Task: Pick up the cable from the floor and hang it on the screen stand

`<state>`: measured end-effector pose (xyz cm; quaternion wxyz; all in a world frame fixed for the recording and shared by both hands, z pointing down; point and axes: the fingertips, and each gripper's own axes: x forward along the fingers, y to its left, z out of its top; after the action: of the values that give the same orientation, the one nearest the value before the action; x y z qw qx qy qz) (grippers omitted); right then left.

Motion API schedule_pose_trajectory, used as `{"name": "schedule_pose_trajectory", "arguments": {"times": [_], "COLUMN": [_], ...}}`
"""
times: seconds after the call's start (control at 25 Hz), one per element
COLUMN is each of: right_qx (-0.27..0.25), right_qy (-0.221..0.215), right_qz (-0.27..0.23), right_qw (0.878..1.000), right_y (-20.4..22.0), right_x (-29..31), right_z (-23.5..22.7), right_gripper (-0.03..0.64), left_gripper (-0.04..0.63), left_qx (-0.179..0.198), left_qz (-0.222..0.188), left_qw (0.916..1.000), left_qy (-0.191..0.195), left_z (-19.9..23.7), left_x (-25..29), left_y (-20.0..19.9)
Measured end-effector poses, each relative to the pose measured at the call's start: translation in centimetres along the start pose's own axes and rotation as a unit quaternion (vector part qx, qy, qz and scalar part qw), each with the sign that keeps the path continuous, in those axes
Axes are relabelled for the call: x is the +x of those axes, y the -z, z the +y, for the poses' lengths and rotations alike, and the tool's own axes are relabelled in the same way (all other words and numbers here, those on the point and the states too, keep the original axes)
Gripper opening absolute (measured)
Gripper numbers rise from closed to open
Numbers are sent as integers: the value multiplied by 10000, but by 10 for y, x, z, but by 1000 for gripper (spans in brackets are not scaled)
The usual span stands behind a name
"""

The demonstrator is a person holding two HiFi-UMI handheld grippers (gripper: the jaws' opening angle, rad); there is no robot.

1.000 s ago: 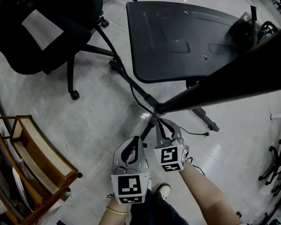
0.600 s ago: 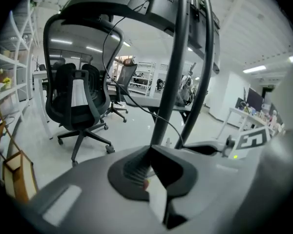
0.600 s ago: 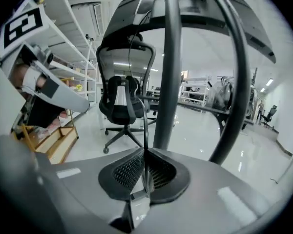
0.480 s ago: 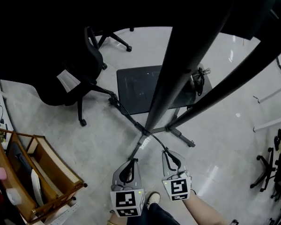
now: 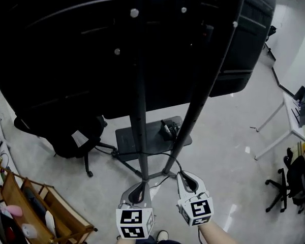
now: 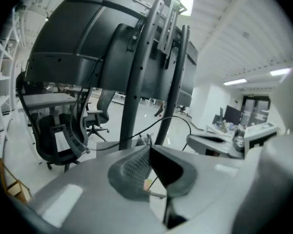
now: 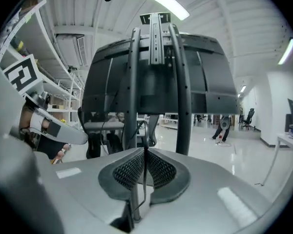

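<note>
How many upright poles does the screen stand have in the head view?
2: the left pole rises beyond the left gripper, the right pole leans beyond the right gripper. No more show.

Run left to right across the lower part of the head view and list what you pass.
Wooden rack → office chair → left gripper → right gripper → white table.
</note>
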<state>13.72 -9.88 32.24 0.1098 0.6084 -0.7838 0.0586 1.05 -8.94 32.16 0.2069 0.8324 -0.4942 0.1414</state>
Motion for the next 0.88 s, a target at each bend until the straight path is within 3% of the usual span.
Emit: {"name": "schedule_pose_trajectory", "arguments": {"times": [0.16,0.36,0.56,0.72,0.88], "right_qx": [-214,-394,-709,-869,-996], "right_qy": [181,694,1238,1519,1506], "right_qz": [-440,-1140,-1601,-1856,-2221], "right_qw": [9986,9903,9767,9669,9582], "right_y": [-89,-194,-275,-325,-378], "right_x": [-17,-33,-34,-40,-44], "right_z": [-18,-43,-73,-104,-134], "right_gripper": [21,21,21,18,15], "left_gripper": [6,6,6,6,6], "left_qx": [184,796,769,845,1092], "left_qz": [-377,-943,-1319,-1680,-2293], "left_qw": [9979,9858,9742,9660,9538], "left_qy": [495,1139,1660,1776,1607], "left_z": [-34,-74,-95,-115,-137], "left_x": [-10,-16,-8,-8,-17], "left_y": [-81,-180,-258,-312,-374]}}
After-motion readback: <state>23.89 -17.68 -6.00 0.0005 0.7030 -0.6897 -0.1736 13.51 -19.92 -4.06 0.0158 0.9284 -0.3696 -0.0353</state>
